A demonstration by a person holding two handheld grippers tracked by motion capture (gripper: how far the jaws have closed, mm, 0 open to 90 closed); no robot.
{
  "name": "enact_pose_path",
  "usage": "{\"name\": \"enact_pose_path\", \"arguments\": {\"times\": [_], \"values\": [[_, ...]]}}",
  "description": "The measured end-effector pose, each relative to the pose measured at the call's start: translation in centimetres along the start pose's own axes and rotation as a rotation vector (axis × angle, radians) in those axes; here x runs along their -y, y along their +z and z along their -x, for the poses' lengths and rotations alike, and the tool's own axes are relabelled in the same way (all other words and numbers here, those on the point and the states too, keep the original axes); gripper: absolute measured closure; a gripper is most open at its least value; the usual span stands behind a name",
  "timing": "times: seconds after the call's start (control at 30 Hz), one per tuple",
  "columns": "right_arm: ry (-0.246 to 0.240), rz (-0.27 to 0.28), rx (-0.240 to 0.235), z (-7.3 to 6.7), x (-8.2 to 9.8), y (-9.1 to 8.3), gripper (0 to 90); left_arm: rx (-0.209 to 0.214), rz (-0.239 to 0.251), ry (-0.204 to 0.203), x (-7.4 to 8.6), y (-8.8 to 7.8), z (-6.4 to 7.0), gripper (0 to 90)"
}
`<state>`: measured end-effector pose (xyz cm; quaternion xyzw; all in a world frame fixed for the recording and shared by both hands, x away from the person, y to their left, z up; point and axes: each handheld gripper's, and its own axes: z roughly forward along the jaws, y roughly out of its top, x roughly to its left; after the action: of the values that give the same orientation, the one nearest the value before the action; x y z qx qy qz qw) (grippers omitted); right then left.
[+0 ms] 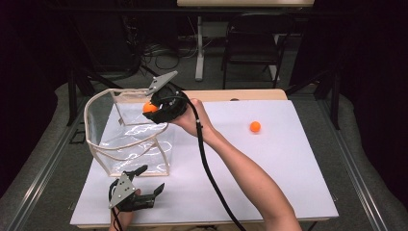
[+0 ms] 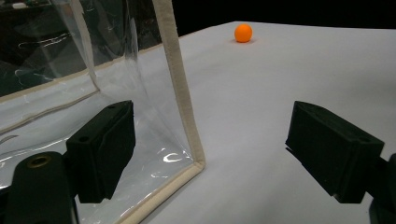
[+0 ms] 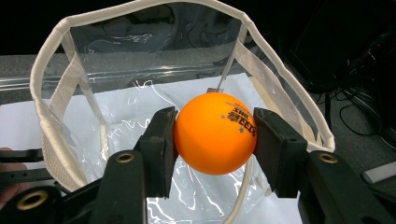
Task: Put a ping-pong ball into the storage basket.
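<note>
- Step in hand: transfer of a table-tennis ball into the clear plastic bag (image 1: 126, 137). The right gripper (image 3: 215, 135) pinched 1 orange ball (image 3: 215, 133) between its 2 pads, 1 pad on each side.
- Ball location: in the high view, the held ball (image 1: 149, 108) sat at the far right part of the bag's cream-trimmed rim, above the open mouth. The right gripper view looked past the ball into the bag interior.
- Left gripper (image 1: 139, 190): jaws spread wide, nothing between them. It rested near the table's front edge, just beside the bag's near corner seam (image 2: 184, 112), with no contact visible.
- Next move, as judged: position the held ball fully over the opening, clear of the rim, then spread the jaws so it dropped inside. The bag was light and unsupported; a knock on the rim could tip it.
- Count: 2 orange balls, 1 held and 1 loose ball (image 1: 255, 126) lying on the white table (image 1: 269, 178), well apart from the bag.
- Count: 1 bag, 2 grippers.
</note>
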<state>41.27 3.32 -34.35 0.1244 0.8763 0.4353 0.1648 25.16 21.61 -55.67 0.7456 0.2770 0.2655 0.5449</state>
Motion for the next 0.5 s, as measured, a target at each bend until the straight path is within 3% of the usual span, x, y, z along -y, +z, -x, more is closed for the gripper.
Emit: {"name": "enact_pose_path", "arguments": {"times": [0.5], "values": [[-0.016,-0.036,-0.011,-0.31,-0.6,1.04,51.3,0.003,0.001,0.001,0.0,-0.02,0.0,15.7]]}}
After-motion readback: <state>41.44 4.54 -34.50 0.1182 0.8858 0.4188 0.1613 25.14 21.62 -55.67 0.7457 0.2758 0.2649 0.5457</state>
